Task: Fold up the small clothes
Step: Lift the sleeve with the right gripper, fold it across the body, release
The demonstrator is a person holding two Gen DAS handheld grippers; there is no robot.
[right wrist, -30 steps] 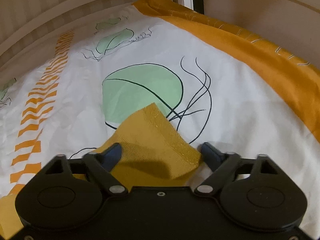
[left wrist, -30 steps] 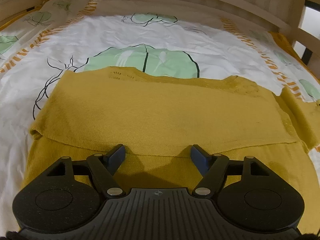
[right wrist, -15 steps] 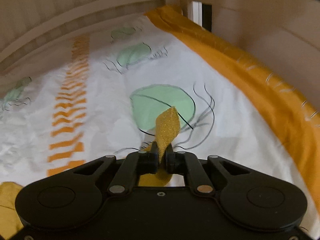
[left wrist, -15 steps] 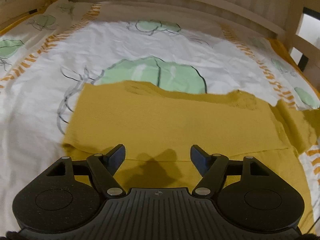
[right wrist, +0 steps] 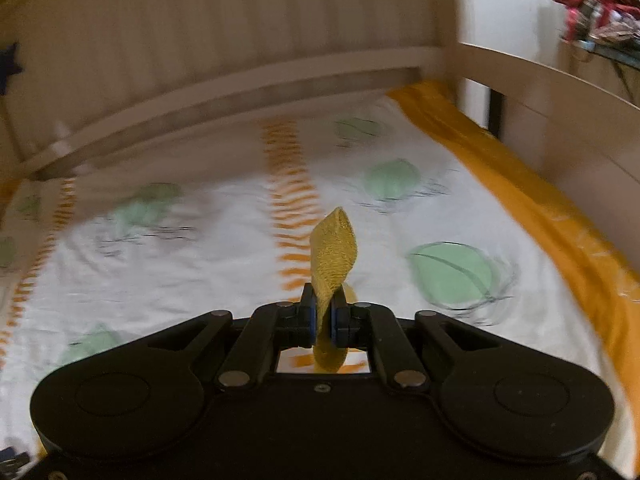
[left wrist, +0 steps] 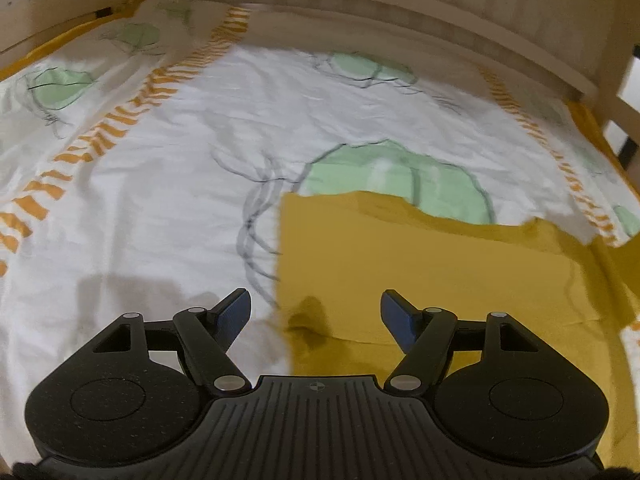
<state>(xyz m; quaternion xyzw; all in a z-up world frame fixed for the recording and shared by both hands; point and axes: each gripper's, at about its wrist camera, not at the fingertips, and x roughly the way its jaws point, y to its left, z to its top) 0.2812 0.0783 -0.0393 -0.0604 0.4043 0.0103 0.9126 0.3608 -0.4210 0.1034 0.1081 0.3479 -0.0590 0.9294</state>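
In the left wrist view, white bedding (left wrist: 168, 208) printed with green leaf shapes and orange dashed stripes fills the left half of the frame, with a pale wooden bed rail (left wrist: 360, 12) curving across the top. The left gripper (left wrist: 315, 312) sits at the bottom centre, its two blue-padded fingers standing wide apart with nothing between them; the left finger is over bare sheet, the right one over cloth. The mustard-yellow garment (left wrist: 420, 264) lies flat on the bedding in the lower right of the frame, its straight left edge running down just right of centre to the gripper's body. A folded layer appears to lie across it, though motion blur makes the seam hard to read.

In the right wrist view, blurred bedding runs across the left and middle, with an orange stripe up the centre. The right gripper (right wrist: 323, 320) at bottom centre has its fingers pressed together on a strip of yellow knit fabric (right wrist: 334, 256), which stands up above the pads, twisted. At the right edge an orange bed border (right wrist: 540, 208) slants down, with a wooden side rail (right wrist: 560, 92) above it.
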